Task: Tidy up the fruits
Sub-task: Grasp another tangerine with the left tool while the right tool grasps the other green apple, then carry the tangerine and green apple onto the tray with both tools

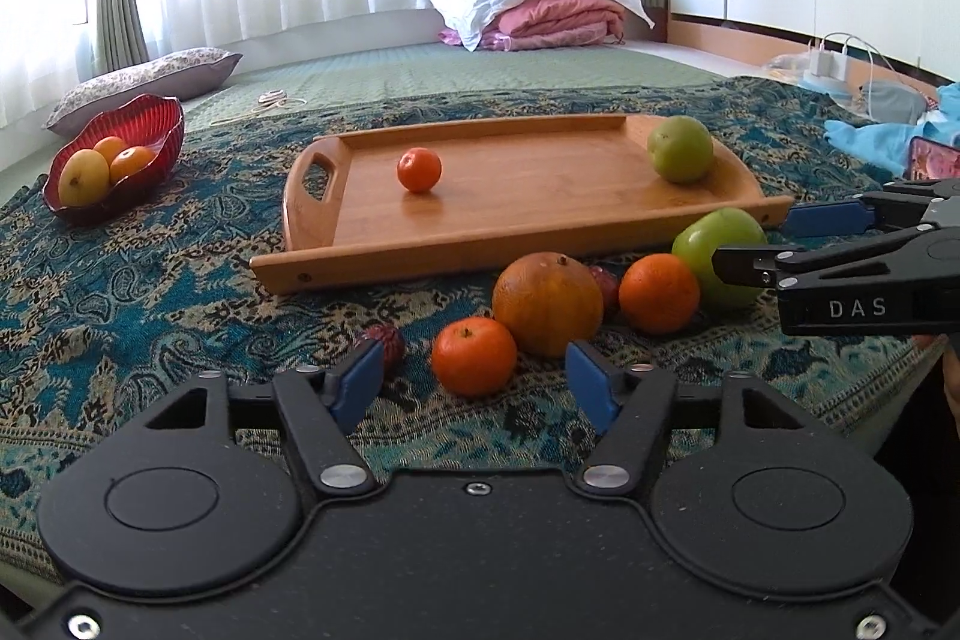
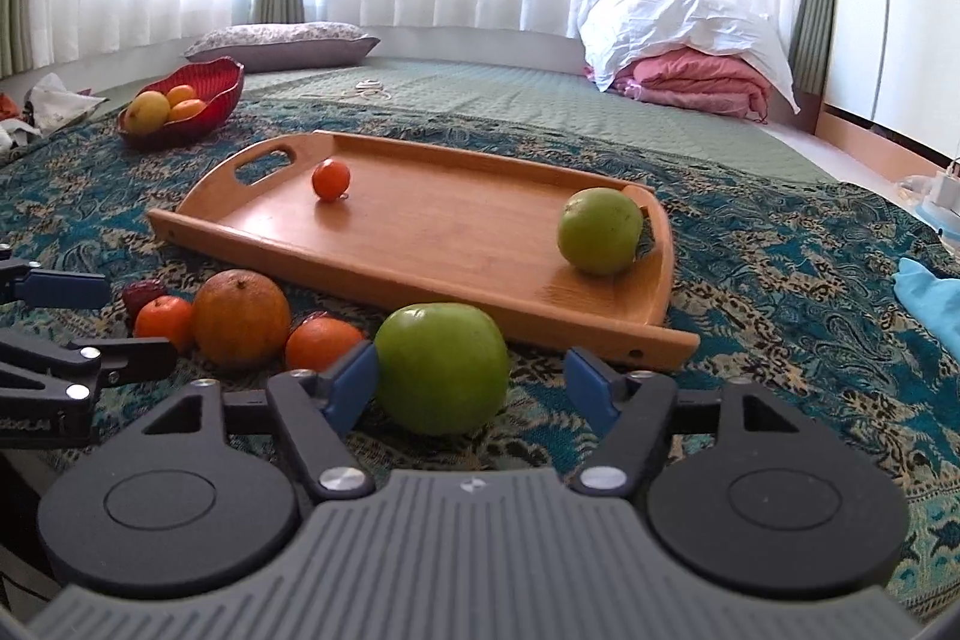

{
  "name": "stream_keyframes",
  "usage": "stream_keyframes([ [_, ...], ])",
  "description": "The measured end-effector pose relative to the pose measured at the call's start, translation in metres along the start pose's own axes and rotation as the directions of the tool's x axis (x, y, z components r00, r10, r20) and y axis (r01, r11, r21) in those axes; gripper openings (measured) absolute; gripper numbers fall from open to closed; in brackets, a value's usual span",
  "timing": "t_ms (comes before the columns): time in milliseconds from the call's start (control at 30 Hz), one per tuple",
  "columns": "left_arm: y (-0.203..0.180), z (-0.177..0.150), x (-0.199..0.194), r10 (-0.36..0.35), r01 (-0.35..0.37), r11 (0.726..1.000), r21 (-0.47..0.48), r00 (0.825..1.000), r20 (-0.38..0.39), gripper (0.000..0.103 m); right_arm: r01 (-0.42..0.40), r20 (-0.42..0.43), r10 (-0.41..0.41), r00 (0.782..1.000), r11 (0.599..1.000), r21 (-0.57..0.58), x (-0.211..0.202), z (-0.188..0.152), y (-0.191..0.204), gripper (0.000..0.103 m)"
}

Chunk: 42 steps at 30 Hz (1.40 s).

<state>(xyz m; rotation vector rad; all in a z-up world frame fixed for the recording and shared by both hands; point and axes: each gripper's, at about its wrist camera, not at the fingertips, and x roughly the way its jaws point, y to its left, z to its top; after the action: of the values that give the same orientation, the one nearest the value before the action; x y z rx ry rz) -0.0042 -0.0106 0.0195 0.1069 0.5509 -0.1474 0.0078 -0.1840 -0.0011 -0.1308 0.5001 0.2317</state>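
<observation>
A wooden tray (image 1: 540,214) (image 2: 456,244) lies on the patterned cloth and holds a small tangerine (image 1: 419,169) (image 2: 330,179) and a green apple (image 1: 681,149) (image 2: 600,231). In front of it lie a small tangerine (image 1: 474,355) (image 2: 163,319), a large orange (image 1: 547,303) (image 2: 241,319), another orange (image 1: 659,293) (image 2: 321,343) and a second green apple (image 1: 708,253) (image 2: 441,367). My left gripper (image 1: 474,388) is open, just short of the small tangerine. My right gripper (image 2: 471,388) is open around the second green apple, its left pad touching it.
A red bowl (image 1: 162,124) (image 2: 222,91) with a mango and oranges stands at the far left. Dark red small fruits (image 1: 387,340) (image 2: 141,293) lie by the oranges. Bedding (image 1: 540,4), a pillow (image 1: 150,82), blue cloth and chargers (image 1: 840,64) lie around.
</observation>
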Motion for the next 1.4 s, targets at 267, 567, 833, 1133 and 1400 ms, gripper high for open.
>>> stream_keyframes([
  [267,0.003,0.0,0.01,-0.01,0.009,1.0,-0.021,1.0,-0.025,0.044,-0.017,-0.023,0.016,1.0,0.999,-0.028,0.008,-0.002,0.009,0.069],
  [567,0.005,0.002,0.022,-0.019,0.018,0.999,-0.043,0.999,-0.038,0.037,-0.043,-0.035,0.043,0.998,0.999,0.002,0.017,0.004,0.004,0.07],
  [833,0.012,0.002,0.029,-0.038,0.035,0.996,-0.08,0.998,-0.044,0.036,-0.106,-0.072,0.111,0.991,0.992,0.072,0.028,0.01,-0.009,0.071],
  [1133,0.017,0.004,0.034,-0.055,0.051,0.993,-0.103,0.998,-0.034,0.033,-0.2,-0.12,0.238,0.964,0.944,0.262,0.051,0.01,-0.032,0.072],
  [1400,0.017,0.004,0.034,-0.052,0.049,0.994,-0.1,0.998,-0.029,0.033,-0.191,-0.11,0.236,0.966,0.93,0.315,0.06,0.008,-0.034,0.069],
])
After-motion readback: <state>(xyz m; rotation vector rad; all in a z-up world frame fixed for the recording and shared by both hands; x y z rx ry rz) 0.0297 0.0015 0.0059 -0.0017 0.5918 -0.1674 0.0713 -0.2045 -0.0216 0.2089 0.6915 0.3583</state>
